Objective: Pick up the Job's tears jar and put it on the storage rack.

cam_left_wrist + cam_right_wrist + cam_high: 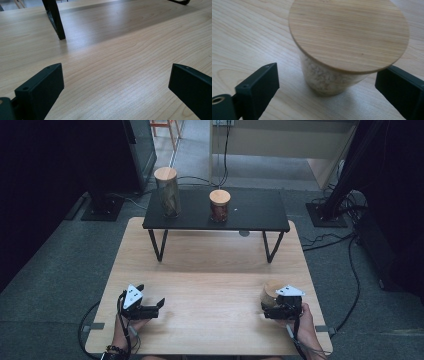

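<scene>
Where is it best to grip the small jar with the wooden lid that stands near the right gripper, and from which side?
Probably the glass body of the jar below the wooden lid, approached level from the front. The lid overhangs the narrower round body, so jaws closing on it might slip. The right gripper is open with a jaw on each side of the upright jar.

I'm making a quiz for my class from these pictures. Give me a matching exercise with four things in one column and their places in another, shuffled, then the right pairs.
Things:
1. tall jar
2. short dark jar
3. pale jar
4. left gripper

Places:
A. between the open jaws of the right gripper
B. left end of the black shelf
C. over bare wood at the near left of the table
D. middle of the black shelf

Pairs: 1-B, 2-D, 3-A, 4-C
</scene>
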The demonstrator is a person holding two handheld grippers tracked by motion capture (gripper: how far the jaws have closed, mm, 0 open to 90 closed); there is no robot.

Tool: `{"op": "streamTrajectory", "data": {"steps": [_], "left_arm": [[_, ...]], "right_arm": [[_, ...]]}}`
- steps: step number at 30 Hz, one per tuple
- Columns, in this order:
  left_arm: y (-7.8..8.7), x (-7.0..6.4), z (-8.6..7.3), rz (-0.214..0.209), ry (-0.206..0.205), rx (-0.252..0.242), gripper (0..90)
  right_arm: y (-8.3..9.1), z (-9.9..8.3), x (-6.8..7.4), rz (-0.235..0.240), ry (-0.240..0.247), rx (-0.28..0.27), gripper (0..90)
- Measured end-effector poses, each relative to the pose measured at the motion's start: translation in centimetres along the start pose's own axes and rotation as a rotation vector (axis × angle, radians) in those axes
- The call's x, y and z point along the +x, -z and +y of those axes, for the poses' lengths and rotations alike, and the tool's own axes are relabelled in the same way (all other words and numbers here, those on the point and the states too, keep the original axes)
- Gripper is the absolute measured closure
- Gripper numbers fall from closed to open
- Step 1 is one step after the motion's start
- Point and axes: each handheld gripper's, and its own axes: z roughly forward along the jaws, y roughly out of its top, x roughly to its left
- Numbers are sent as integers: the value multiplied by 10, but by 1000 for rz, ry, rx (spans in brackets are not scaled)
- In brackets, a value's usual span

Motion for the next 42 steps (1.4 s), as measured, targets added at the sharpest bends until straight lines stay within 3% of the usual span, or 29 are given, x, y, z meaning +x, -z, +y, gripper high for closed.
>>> {"op": "streamTrajectory", "data": {"steps": [16, 21, 42], "left_arm": [[0, -1, 0, 1, -5, -1, 0], [0, -1, 0, 4, -6, 1, 0], [0, -2, 0, 5, -9, 2, 0]], "right_arm": [[-3, 6, -5, -13, -55, -26, 154], [-3, 9, -6, -8, -69, -33, 222], [-3, 14, -12, 26, -47, -9, 252]]}}
